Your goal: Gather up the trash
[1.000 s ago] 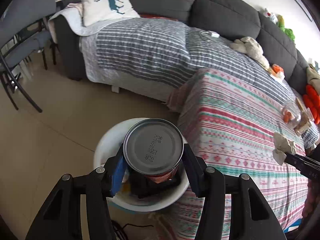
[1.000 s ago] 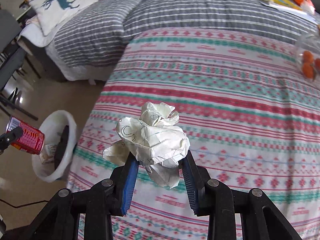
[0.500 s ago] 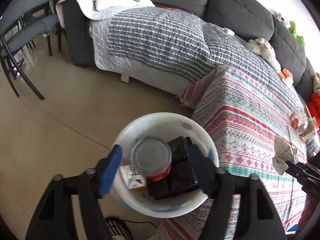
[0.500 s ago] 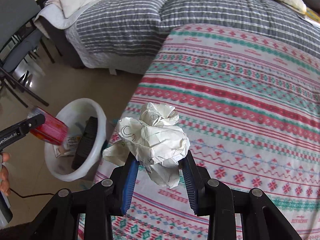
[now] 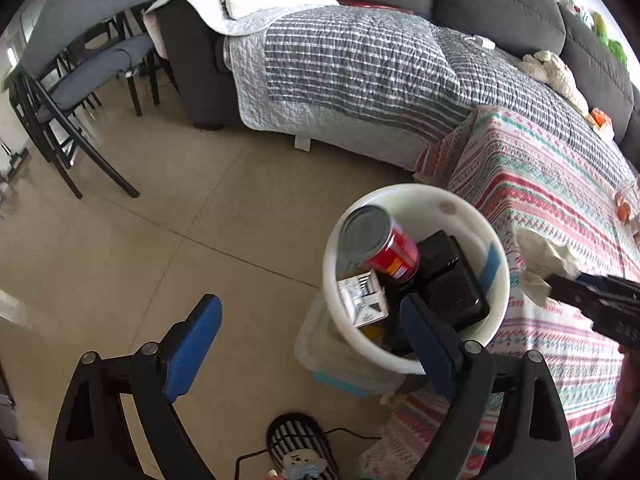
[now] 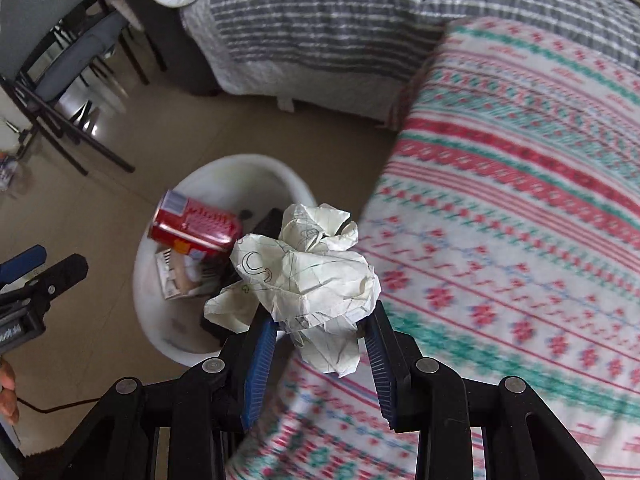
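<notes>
While paper wad (image 6: 308, 268) stays clamped, bin (image 5: 416, 200) beside bedspread (image 5: 560, 216)

Each claw (image 5: 308, 338) (image 6: 320, 344) is black plastic — blue ribbed pads (image 6: 260, 364), round silver screws (image 6: 211, 365).

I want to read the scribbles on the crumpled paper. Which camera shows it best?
The right wrist view: the crumpled paper fills the centre, pen marks visible, clamped in the right tool. The left wrist view shows it only small, at the right edge.

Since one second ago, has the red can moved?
Yes. The red can has left the now open left gripper and dropped into the white bin, where it leans against the inner wall.
</notes>
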